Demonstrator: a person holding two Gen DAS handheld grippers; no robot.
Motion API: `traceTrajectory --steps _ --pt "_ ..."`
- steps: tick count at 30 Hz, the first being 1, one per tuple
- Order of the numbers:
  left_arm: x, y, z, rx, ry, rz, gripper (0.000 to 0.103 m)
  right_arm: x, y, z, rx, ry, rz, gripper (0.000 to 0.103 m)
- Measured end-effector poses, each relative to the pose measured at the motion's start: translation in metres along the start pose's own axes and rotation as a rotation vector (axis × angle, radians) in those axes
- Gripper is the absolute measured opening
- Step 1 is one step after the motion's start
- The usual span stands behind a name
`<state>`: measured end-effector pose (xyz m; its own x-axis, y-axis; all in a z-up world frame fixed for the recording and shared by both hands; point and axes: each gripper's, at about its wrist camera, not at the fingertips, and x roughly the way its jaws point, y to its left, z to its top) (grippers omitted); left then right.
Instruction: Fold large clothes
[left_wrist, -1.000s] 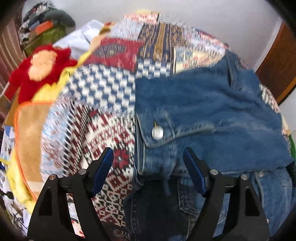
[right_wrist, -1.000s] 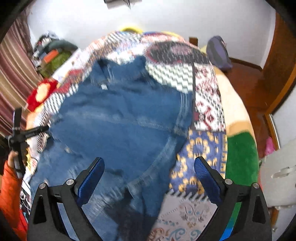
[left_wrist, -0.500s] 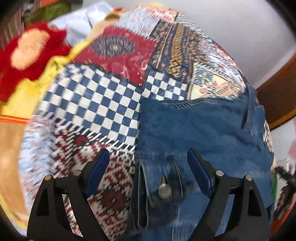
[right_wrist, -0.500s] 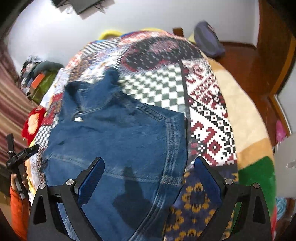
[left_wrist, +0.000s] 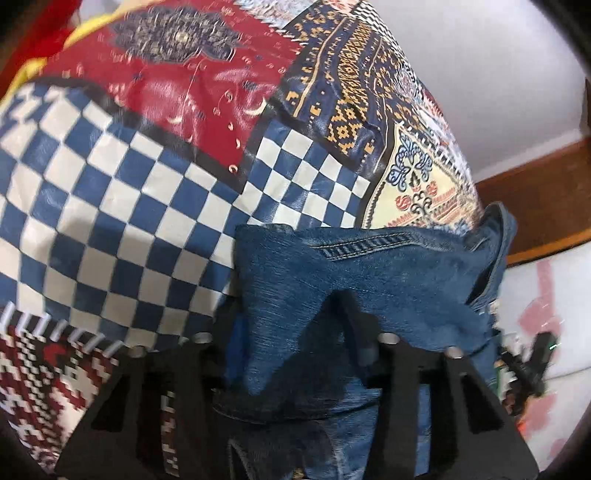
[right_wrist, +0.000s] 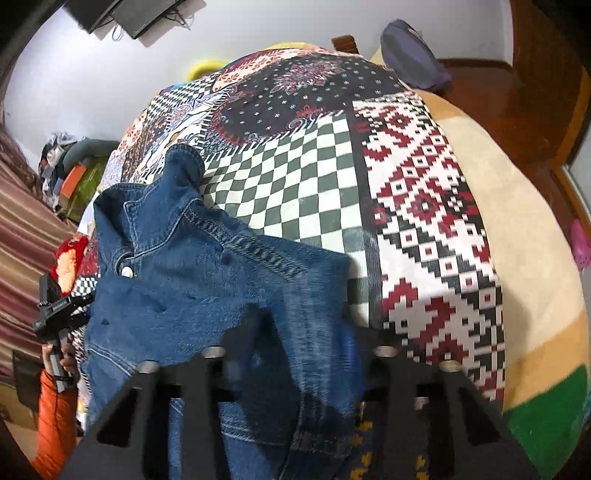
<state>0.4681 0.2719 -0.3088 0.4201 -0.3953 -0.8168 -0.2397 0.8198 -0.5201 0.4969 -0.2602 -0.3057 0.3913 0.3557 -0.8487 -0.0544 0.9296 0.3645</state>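
Closing both sets of jaws on the denim jacket (right_wrist: 207, 295), lying on the patchwork bedspread (right_wrist: 424, 206): left gripper (left_wrist: 291, 332) and right gripper (right_wrist: 295, 332) each have a denim ridge between them. We pinch deep, match heights, then lift together to keep the fold straight.

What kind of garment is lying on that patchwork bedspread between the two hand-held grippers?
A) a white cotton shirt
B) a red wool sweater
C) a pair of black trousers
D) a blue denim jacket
D: the denim jacket is blue, with stitched seams, a collar and a metal button, spread on the patchwork bedspread.
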Motion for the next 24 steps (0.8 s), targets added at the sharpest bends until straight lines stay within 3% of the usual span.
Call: traceTrajectory --steps 4,8,12,18,24 --pt "-0.01 -0.011 -0.002 0.042 -0.033 0.079 0.02 -0.003 0.01 0.006 -0.046 -0.019 -0.018 0.017" --pt "-0.034 -0.038 -0.011 0.169 -0.11 0.231 0.019 -0.018 0.029 0.024 -0.102 -0.079 -0.017 0.015" --pt "-0.058 -0.04 -0.014 0.222 -0.163 0.334 0.018 -0.032 0.072 0.051 -0.228 -0.134 -0.027 0.015" --pt "-0.079 -0.017 0.002 0.211 -0.207 0.417 0.018 -0.031 0.128 0.087 -0.349 -0.196 -0.056 0.015" --pt "-0.062 0.003 0.02 0.158 -0.172 0.421 0.018 0.018 0.133 0.104 -0.353 -0.15 -0.133 0.015"
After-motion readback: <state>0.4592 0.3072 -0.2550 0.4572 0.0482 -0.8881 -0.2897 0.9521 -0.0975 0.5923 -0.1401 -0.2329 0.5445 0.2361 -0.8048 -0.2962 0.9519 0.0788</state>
